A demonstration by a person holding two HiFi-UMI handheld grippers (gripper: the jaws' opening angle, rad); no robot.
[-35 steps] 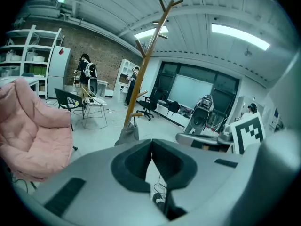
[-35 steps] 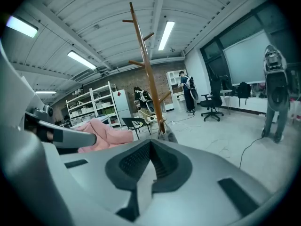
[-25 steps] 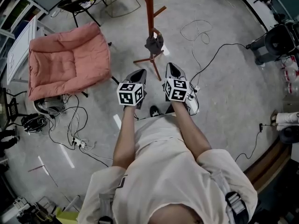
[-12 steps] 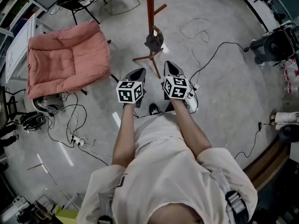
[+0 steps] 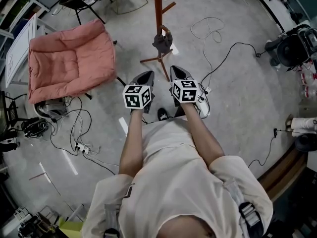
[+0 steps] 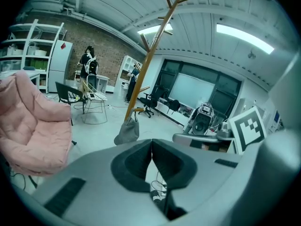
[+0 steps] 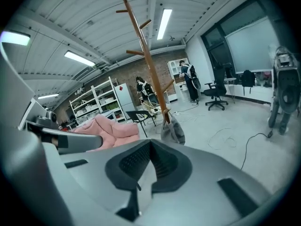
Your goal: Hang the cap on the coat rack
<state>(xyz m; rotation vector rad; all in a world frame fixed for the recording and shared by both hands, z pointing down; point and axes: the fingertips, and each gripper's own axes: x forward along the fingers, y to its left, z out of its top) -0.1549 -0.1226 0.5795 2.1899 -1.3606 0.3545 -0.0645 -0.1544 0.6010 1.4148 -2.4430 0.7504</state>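
A grey cap [image 5: 162, 39] hangs from a low peg of the orange-brown coat rack [image 5: 158, 14], just ahead of me on the floor. The left gripper view shows the cap [image 6: 127, 132] on the rack [image 6: 148, 65], and so does the right gripper view, cap [image 7: 173, 130] on rack [image 7: 146, 55]. My left gripper [image 5: 146, 77] and right gripper [image 5: 177, 72] are held side by side short of the rack's feet. The left gripper [image 6: 151, 142] has its jaws together with nothing in them. The right gripper [image 7: 150, 145] is likewise shut and empty.
A pink cushioned chair [image 5: 69, 63] stands to the left of the rack. Cables [image 5: 81, 133] trail over the floor at left, and a loose cord [image 5: 208, 31] lies right of the rack. A black folding chair [image 5: 81, 6] stands at the back left, wheeled equipment [image 5: 292, 46] at right.
Both grippers have drifted slightly forward towards the rack's base. They stay shut, and the cap stays on its peg.
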